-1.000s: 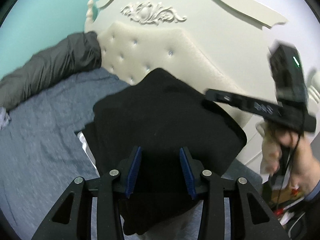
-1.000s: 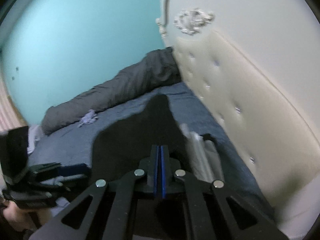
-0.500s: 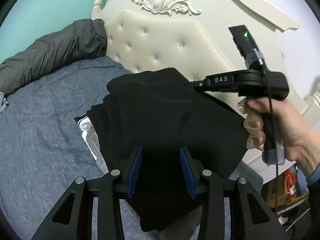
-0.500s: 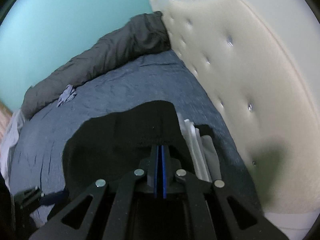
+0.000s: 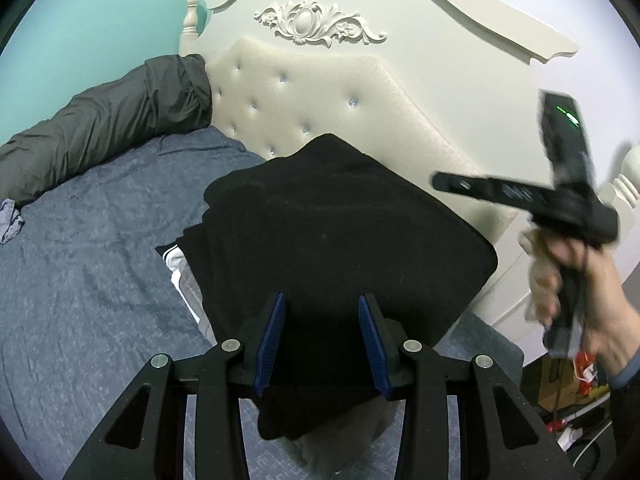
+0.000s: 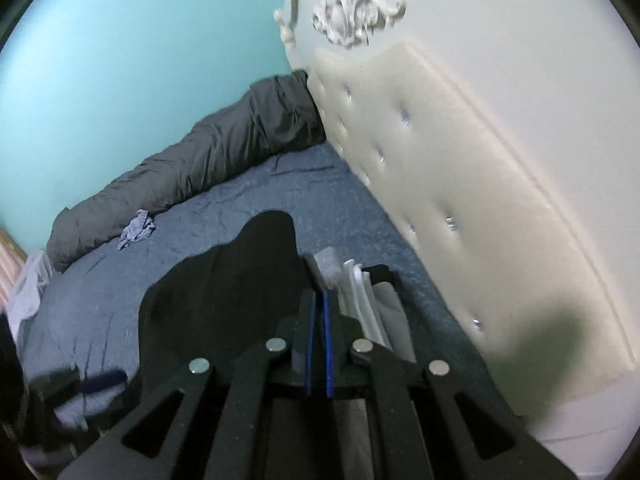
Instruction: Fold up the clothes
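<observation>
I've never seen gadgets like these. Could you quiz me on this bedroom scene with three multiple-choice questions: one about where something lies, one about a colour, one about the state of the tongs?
1. Where does the folded black garment lie?
A. on a stack of clothes on the bed, near the headboard
B. on the floor
C. draped over the headboard

2. What colour is the wall beside the bed?
A. yellow
B. turquoise
C. red

3. How do the right tongs stand?
A. wide open
B. clamped on a white shirt
C. shut, with nothing seen between the pads

Answers:
1 A: the black piece tops white and grey folded layers on the blue bedsheet, close to the tufted panel.
2 B: both views show turquoise.
3 C: the blue pads stand almost together; the left tongs are open over the garment.
</observation>
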